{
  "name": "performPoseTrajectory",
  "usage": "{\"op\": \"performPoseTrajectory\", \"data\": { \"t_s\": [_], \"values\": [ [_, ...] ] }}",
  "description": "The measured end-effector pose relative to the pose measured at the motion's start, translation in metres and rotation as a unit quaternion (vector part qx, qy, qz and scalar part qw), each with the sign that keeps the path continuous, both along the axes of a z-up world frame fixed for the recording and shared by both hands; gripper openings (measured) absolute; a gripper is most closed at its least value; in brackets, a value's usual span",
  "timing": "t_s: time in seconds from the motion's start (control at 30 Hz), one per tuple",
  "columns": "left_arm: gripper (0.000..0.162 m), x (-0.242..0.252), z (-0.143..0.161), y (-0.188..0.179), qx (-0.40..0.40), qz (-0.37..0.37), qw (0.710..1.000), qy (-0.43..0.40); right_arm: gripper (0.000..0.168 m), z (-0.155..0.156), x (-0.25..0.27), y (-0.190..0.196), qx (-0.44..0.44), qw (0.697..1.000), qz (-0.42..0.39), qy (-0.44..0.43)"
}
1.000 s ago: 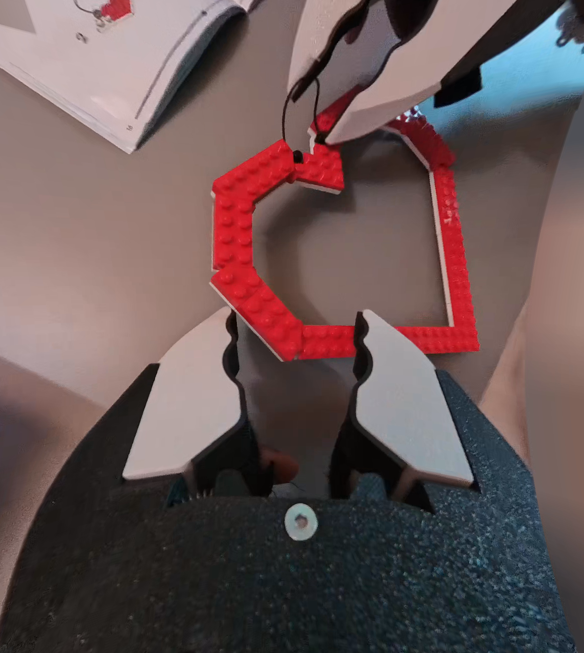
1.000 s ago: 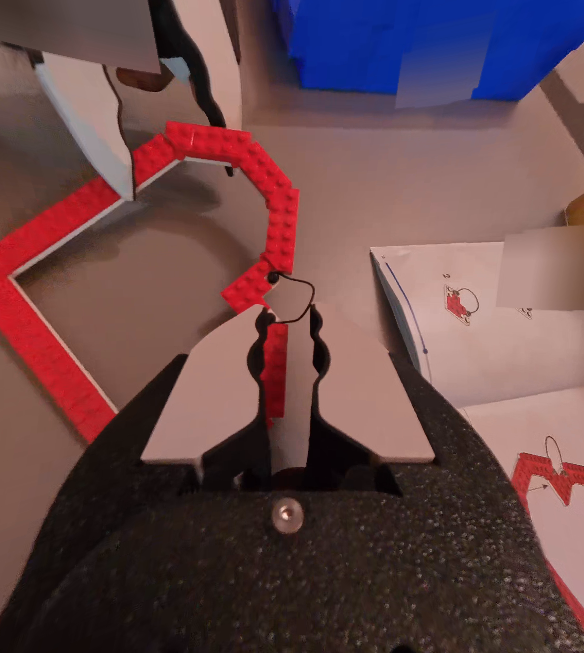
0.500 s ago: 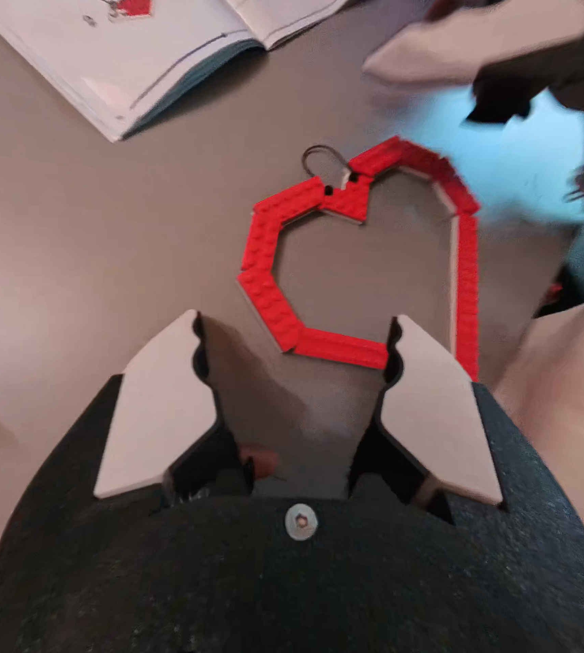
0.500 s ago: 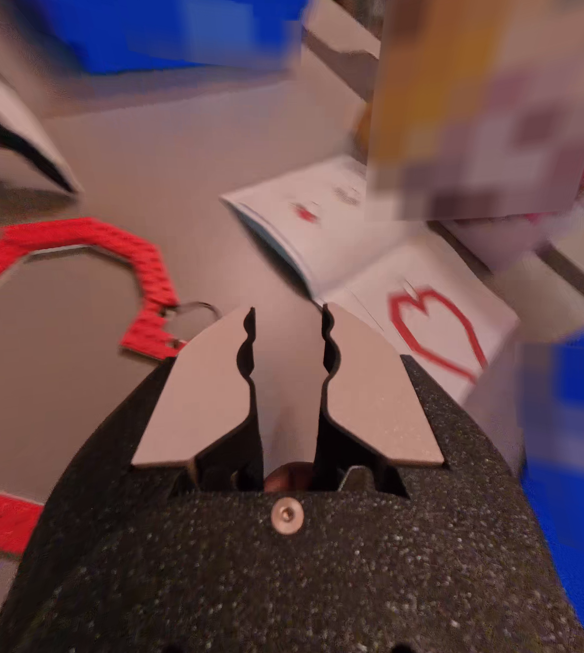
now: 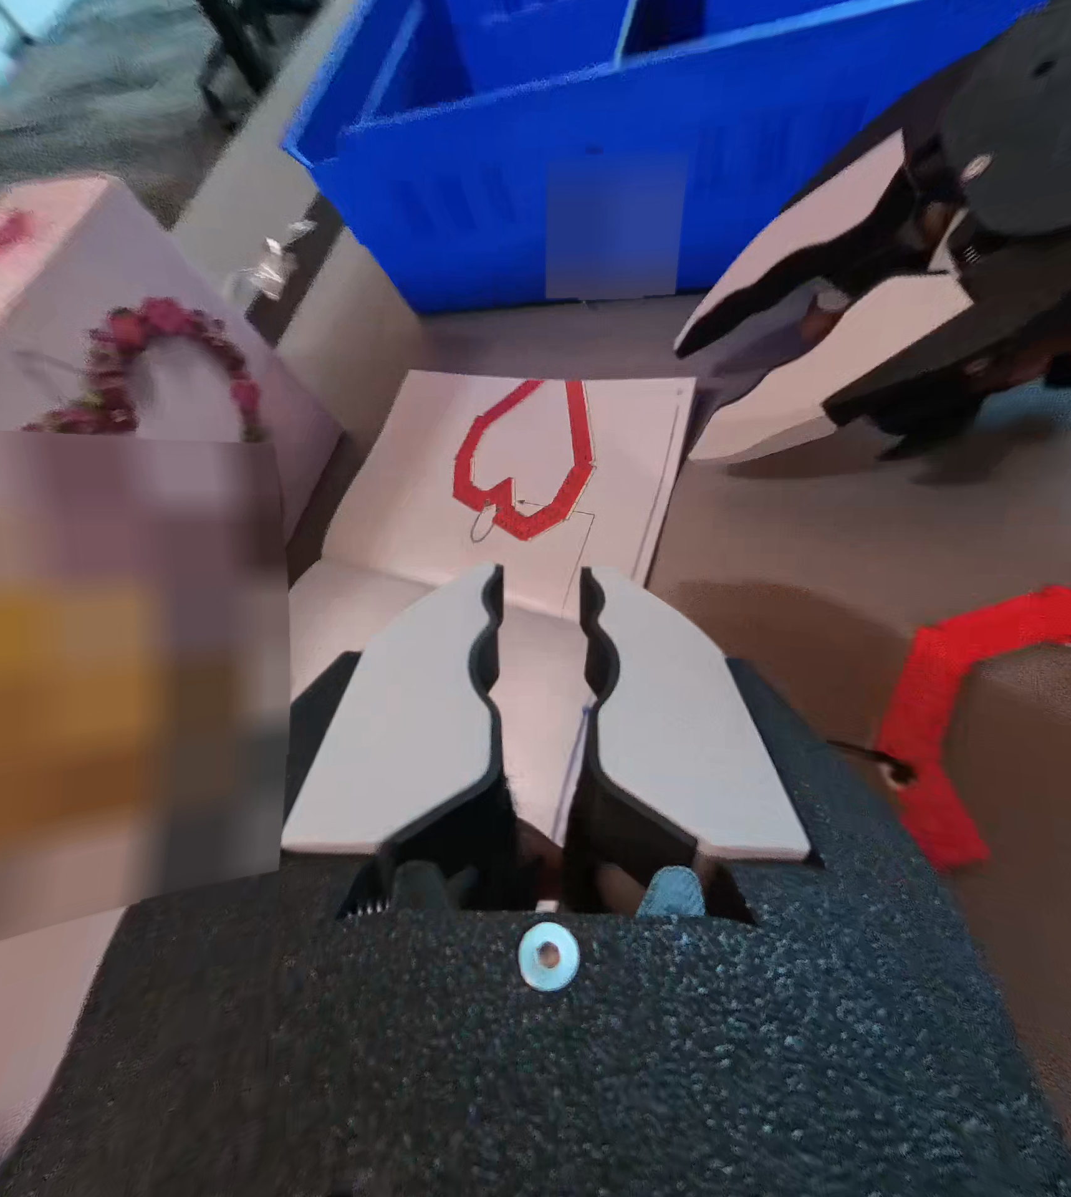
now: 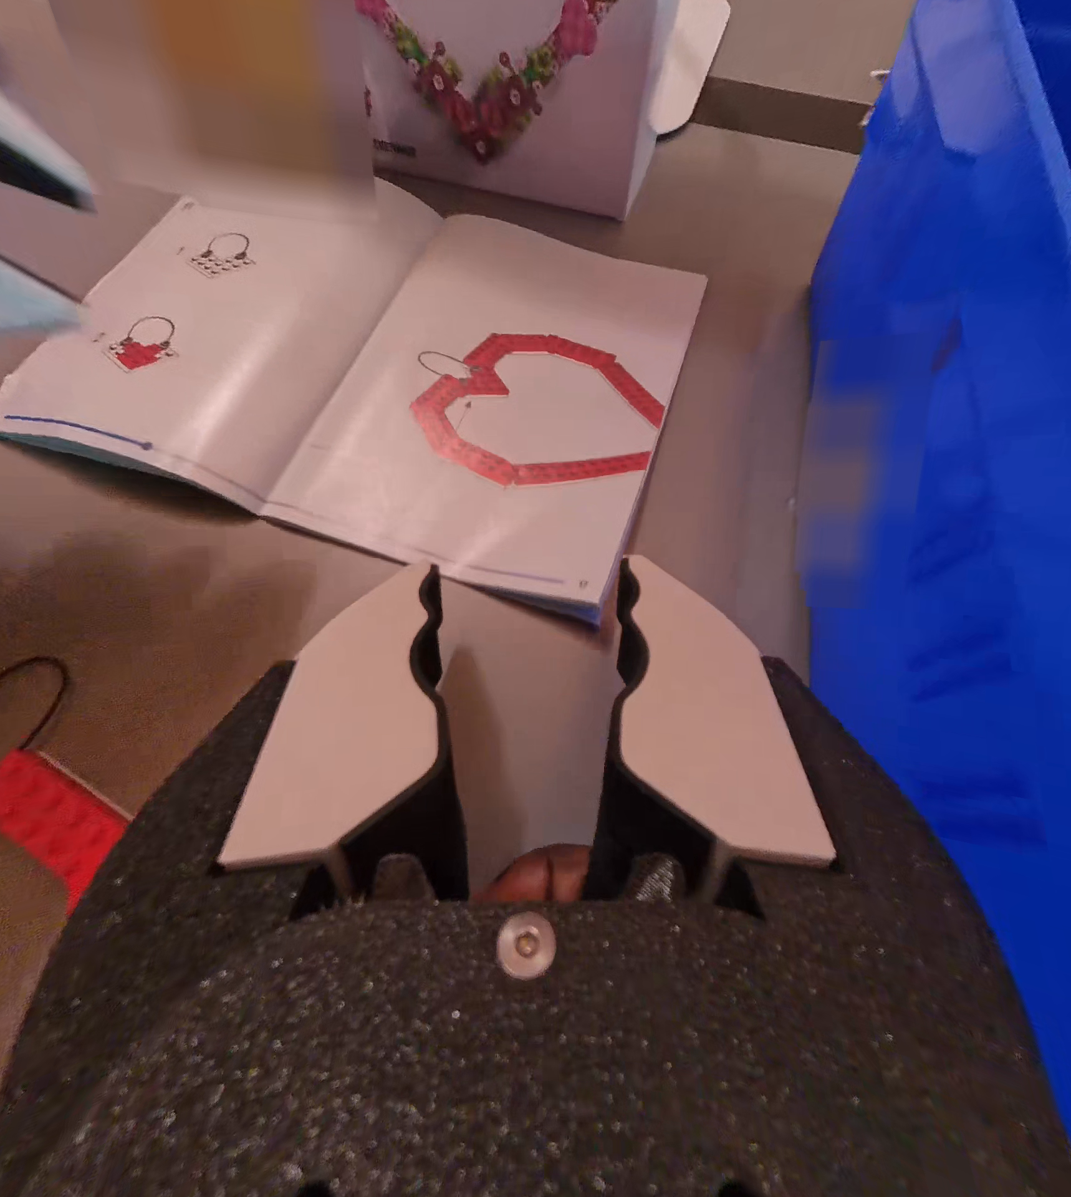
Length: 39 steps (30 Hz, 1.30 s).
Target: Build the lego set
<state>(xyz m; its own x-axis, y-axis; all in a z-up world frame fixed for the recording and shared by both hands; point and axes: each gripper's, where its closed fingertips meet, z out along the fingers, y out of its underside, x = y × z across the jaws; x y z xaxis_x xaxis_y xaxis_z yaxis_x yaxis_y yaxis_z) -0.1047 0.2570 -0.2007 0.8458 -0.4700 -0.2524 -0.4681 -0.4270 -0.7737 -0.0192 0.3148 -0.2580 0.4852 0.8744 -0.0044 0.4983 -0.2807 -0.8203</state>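
The left gripper [image 5: 541, 586] has its jaws a little apart and holds nothing. The right gripper [image 6: 526, 576] is wider and is empty too. Both point at the open instruction book [image 6: 351, 363] on the table [image 6: 131, 583]. The red lego heart [image 5: 947, 699] lies flat beside them, with its thin black loop [image 6: 28, 693] already on. I think that step is done. The flowers shown on the box [image 6: 520, 110] are likely still to build.
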Motion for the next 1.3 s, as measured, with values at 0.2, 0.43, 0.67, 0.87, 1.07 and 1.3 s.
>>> {"op": "performPoseTrajectory", "data": {
  "t_s": [0.2,0.43,0.67,0.87,1.07,1.3],
  "values": [
    [0.021,-0.03,-0.062,0.034,-0.091,0.035,0.993,0.071,0.058,-0.009,-0.01,0.005,0.003,0.997,0.026,-0.067],
    [0.014,-0.025,-0.075,0.03,-0.063,0.047,0.997,-0.009,0.043,-0.009,-0.011,0.011,0.038,0.998,0.002,-0.059],
    [0.012,-0.024,-0.075,0.029,-0.054,0.042,0.998,-0.002,0.018,-0.005,-0.016,0.012,0.045,0.998,0.003,-0.037],
    [0.013,-0.025,-0.076,0.029,-0.05,0.044,0.998,-0.018,0.024,-0.014,-0.001,0.019,0.017,0.996,-0.028,-0.083],
    [0.008,-0.023,-0.076,0.026,-0.06,0.036,0.997,-0.033,0.0,-0.013,-0.007,0.02,0.03,0.998,-0.023,-0.06],
    [0.043,-0.017,-0.063,0.022,-0.052,0.01,0.994,-0.093,0.0,0.023,-0.039,-0.017,0.019,0.993,0.082,0.078]
  ]
}}
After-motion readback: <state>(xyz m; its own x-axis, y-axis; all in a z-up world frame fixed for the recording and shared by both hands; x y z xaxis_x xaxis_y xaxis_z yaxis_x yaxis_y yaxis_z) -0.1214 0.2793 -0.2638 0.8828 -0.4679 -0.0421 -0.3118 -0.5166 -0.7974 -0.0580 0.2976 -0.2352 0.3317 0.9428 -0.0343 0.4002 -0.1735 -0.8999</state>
